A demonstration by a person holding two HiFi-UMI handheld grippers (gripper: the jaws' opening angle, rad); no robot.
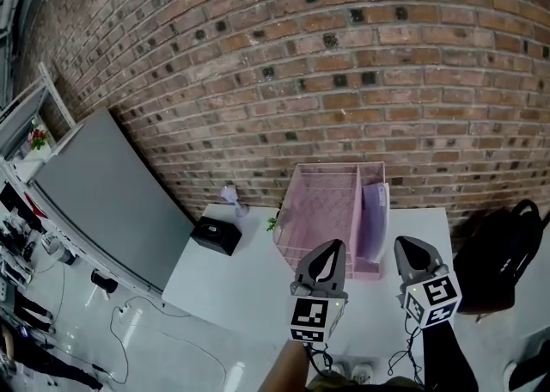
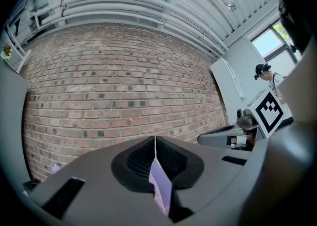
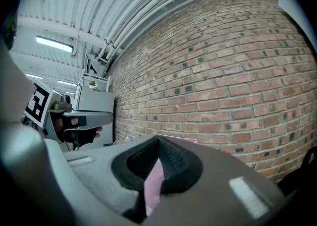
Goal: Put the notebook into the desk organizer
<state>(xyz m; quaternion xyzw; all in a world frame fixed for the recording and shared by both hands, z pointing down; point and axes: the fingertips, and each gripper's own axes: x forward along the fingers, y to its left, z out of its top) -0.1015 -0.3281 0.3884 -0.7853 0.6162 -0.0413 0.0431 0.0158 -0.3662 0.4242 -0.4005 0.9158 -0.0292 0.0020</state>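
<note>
A pink mesh desk organizer (image 1: 322, 201) stands at the back of the white table (image 1: 241, 278), against the brick wall. A lavender notebook (image 1: 375, 218) stands upright in its narrow right compartment. My left gripper (image 1: 331, 248) hovers just in front of the organizer with its jaws shut and nothing in them. My right gripper (image 1: 408, 246) is beside it, in front of the notebook's compartment, also shut and empty. In the left gripper view the jaws (image 2: 155, 141) meet in a line, with lavender (image 2: 161, 188) showing below them. Pink (image 3: 154, 180) shows below the closed right jaws (image 3: 158, 141).
A black box (image 1: 216, 235) and a small purple object (image 1: 232, 195) sit at the table's back left. A black backpack (image 1: 503, 253) lies on the floor to the right. A grey panel (image 1: 103, 192) leans at the left, with cables on the floor.
</note>
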